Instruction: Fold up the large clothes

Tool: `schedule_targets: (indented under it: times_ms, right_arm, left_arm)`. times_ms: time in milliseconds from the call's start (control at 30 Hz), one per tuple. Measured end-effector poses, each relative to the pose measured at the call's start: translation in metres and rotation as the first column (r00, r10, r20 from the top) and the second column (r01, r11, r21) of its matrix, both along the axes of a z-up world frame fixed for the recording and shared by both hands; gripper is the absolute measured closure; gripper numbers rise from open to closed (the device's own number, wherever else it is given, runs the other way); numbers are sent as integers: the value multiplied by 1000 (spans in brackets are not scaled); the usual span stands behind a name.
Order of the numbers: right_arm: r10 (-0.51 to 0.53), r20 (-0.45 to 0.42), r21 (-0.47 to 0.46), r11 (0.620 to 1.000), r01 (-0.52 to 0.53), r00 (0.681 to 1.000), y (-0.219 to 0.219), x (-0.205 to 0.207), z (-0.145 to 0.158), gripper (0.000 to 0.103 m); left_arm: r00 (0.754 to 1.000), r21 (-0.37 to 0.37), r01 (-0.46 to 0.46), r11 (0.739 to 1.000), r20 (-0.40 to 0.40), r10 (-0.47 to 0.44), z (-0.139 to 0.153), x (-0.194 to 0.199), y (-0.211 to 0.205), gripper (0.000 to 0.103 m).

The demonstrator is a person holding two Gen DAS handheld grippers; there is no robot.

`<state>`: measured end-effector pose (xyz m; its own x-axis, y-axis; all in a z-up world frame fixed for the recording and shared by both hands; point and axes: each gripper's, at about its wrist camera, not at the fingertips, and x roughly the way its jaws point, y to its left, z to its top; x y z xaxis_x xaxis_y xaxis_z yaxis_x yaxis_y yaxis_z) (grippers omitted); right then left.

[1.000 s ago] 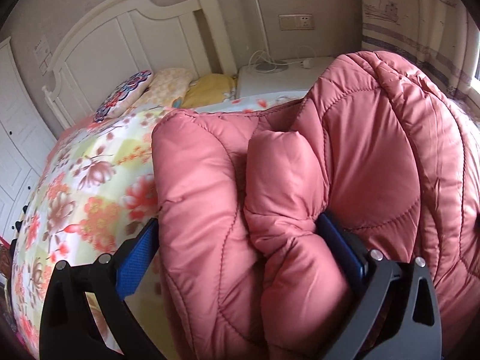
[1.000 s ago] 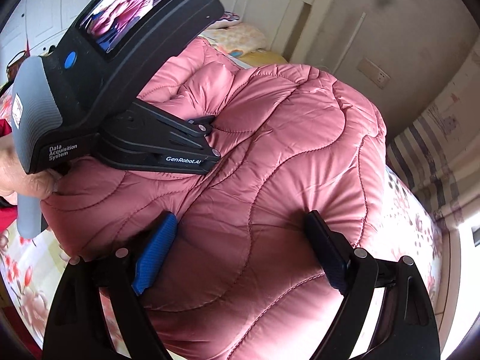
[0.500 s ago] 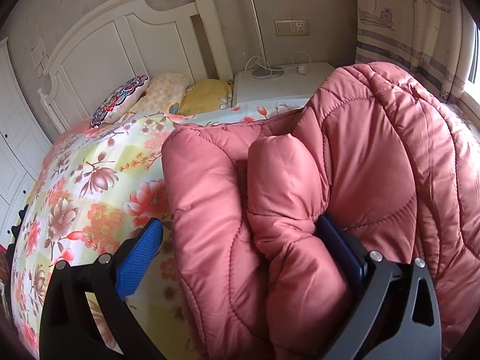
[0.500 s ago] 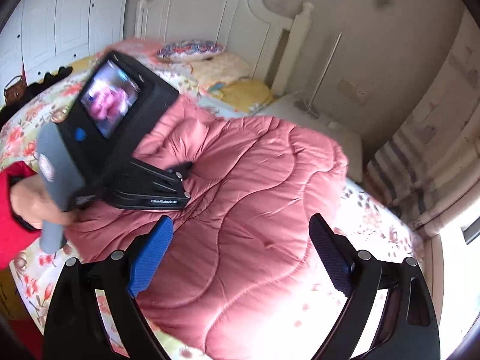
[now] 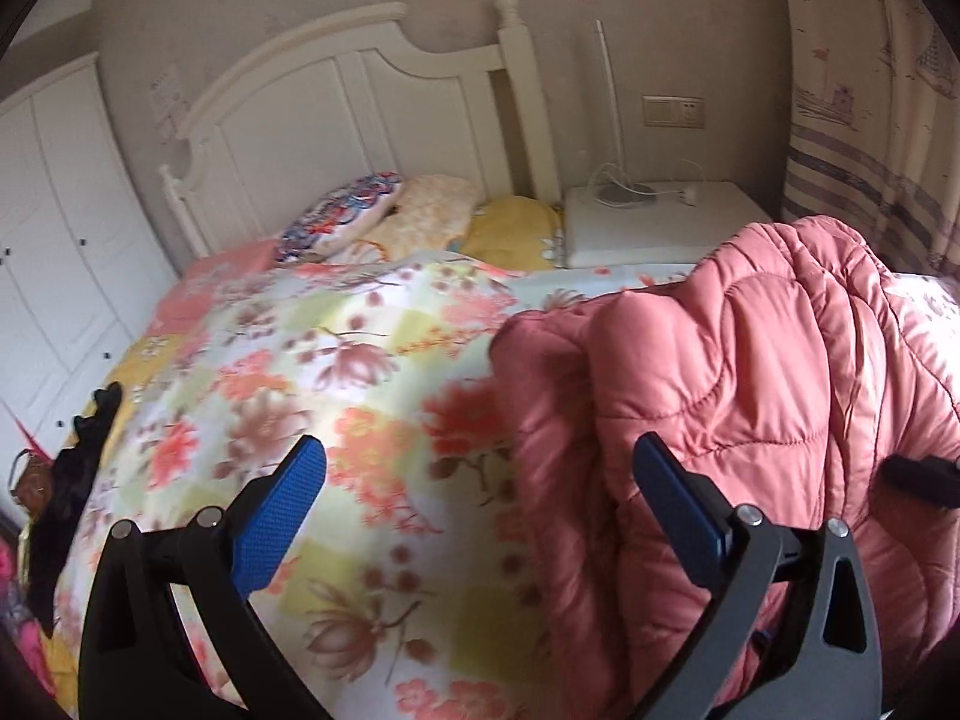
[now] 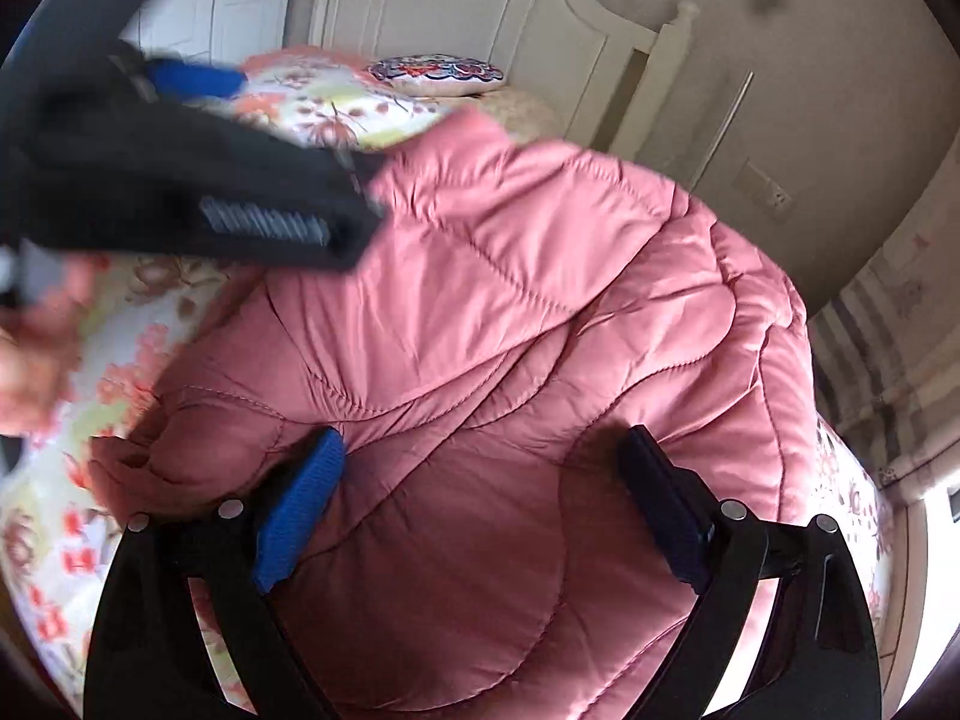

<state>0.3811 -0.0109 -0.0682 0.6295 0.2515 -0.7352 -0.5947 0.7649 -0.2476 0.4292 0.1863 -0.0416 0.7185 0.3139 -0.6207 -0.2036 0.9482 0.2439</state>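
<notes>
A pink quilted puffer coat (image 6: 540,360) lies bunched and folded over on the floral bedspread (image 5: 336,396). In the left wrist view the coat (image 5: 750,396) fills the right side. My left gripper (image 5: 480,504) is open and empty, its fingers apart above the bedspread at the coat's left edge. My right gripper (image 6: 480,510) is open, its blue-padded fingers straddling the coat's near part without clamping it. The left gripper's black body (image 6: 180,180) shows blurred at the upper left of the right wrist view.
A white headboard (image 5: 360,114) and several pillows (image 5: 414,222) are at the far end. A white nightstand (image 5: 660,222) with a lamp and cables stands beside the bed. White wardrobe doors (image 5: 54,252) on the left. Dark clothing (image 5: 66,492) at the bed's left edge. Curtain (image 5: 864,138) on the right.
My left gripper has let go of the coat fold, opened and pulled back to the left. My right gripper has come back down close over the coat.
</notes>
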Motion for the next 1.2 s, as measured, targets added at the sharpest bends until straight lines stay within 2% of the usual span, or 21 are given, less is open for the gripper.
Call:
schedule_targets:
  times_ms: [233, 467, 567, 733, 1000, 1200]
  right_arm:
    - [-13, -13, 15, 1000, 13, 1000, -5, 10, 2, 13]
    - [-20, -33, 17, 1000, 20, 999, -5, 16, 6, 13]
    - [-24, -35, 15, 1000, 24, 999, -4, 13, 8, 13]
    - [-33, -32, 23, 999, 34, 999, -5, 13, 8, 12]
    - [-50, 0, 27, 998, 50, 999, -5, 8, 6, 11]
    - [-67, 26, 28, 997, 66, 997, -8, -2, 16, 9]
  left_arm:
    - [999, 13, -32, 999, 1, 32, 6, -28, -4, 2]
    - [1000, 3, -10, 1000, 5, 10, 12, -51, -7, 2]
    - [1000, 10, 4, 1000, -11, -3, 4, -49, -11, 2]
    - [997, 22, -5, 1000, -76, 6, -25, -36, -13, 2]
    - [996, -8, -15, 1000, -85, 14, -45, -26, -7, 2]
    - [997, -21, -18, 1000, -70, 17, -42, -28, -5, 2]
